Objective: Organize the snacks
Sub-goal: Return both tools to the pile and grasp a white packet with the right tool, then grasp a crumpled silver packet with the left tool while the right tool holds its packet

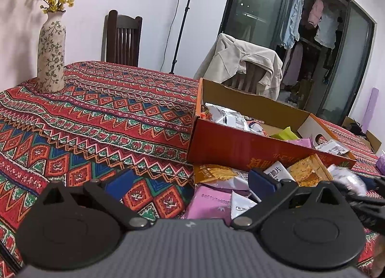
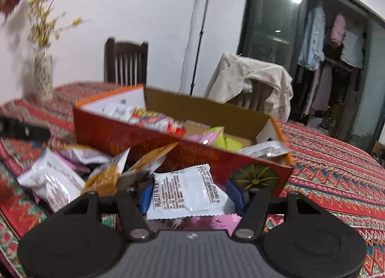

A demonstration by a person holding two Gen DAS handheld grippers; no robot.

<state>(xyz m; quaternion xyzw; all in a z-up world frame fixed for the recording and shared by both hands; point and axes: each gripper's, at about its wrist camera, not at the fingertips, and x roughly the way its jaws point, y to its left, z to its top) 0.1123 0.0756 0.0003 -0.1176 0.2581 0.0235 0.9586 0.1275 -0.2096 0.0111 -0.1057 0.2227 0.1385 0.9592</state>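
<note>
Patterned red, green and blue cloth covers your desk (image 1: pixel 101 119), with a white wall and dark glass doors behind.

The white crinkle-edged snack packet (image 2: pixel 190 191) lies flat between the blue pads of your right gripper (image 2: pixel 191 196). Its long axis runs across the opening, pad to pad. The jaws stand partway closed, both pads at the packet's side edges; whether they already press on it you cannot tell.

The open red cardboard box (image 2: pixel 168 143), partly filled with wrappers, sits just beyond that packet, straight ahead. Loose orange, white and pink packets are heaped to the left of it, against the box's near wall.

Your left gripper (image 1: pixel 192 181) hangs with its pads wide apart and empty over the heap's left edge, farther from the white packet than your right.

A flowered ceramic vase (image 1: pixel 51 54) stands well apart at the far left.
</note>
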